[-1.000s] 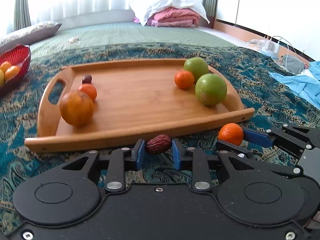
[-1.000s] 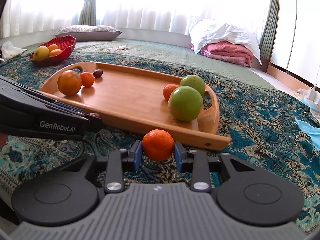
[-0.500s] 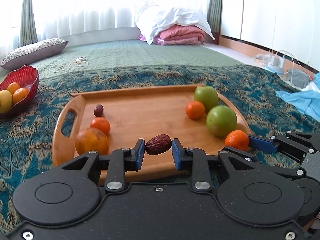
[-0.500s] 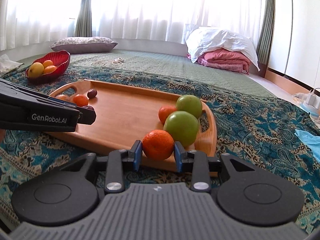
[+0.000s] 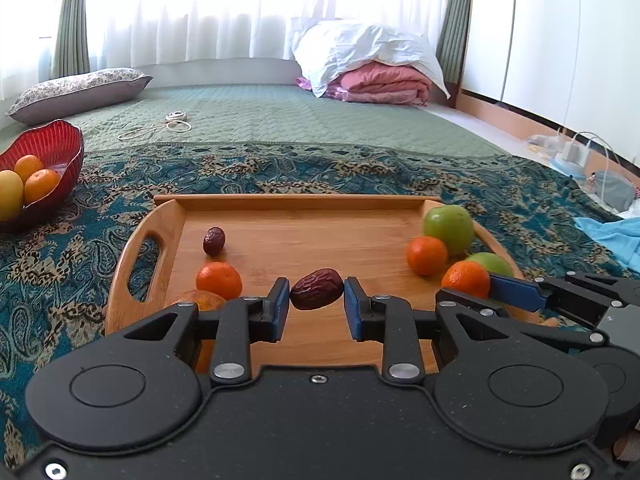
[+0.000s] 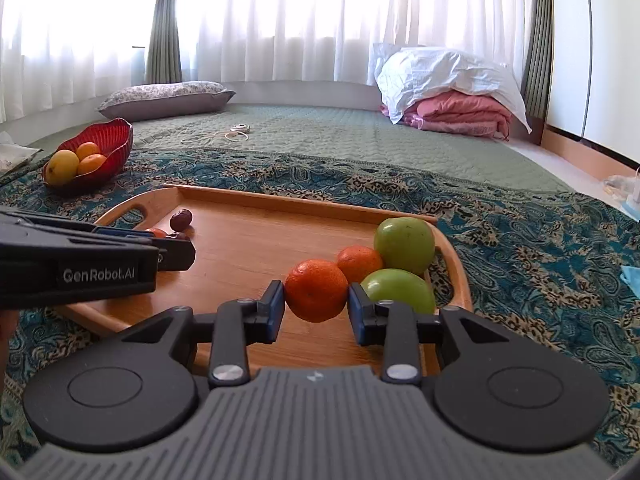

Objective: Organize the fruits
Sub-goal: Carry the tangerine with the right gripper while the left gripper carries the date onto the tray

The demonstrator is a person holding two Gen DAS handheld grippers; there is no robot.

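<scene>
My left gripper point(image 5: 316, 300) is shut on a dark red date point(image 5: 317, 294), held above the wooden tray point(image 5: 296, 200). My right gripper point(image 6: 316, 300) is shut on a mandarin point(image 6: 317, 290), held above the tray's right part; it also shows in the left wrist view point(image 5: 466, 278). On the tray lie another date point(image 5: 214, 241), a mandarin point(image 5: 219, 280) and a larger orange point(image 5: 200, 300) at the left, and a mandarin point(image 5: 427, 255) with two green apples point(image 5: 449, 229) point(image 6: 398, 288) at the right.
A red bowl point(image 5: 60, 148) with a mango and oranges stands at the far left on the patterned blanket point(image 5: 320, 168). A white cable point(image 5: 160, 130), a pillow point(image 5: 80, 92) and folded bedding point(image 5: 372, 80) lie further back. Blue cloth point(image 5: 612, 236) lies at the right.
Both grippers have risen and moved forward from in front of the tray's near edge to above the tray, each still holding its fruit.
</scene>
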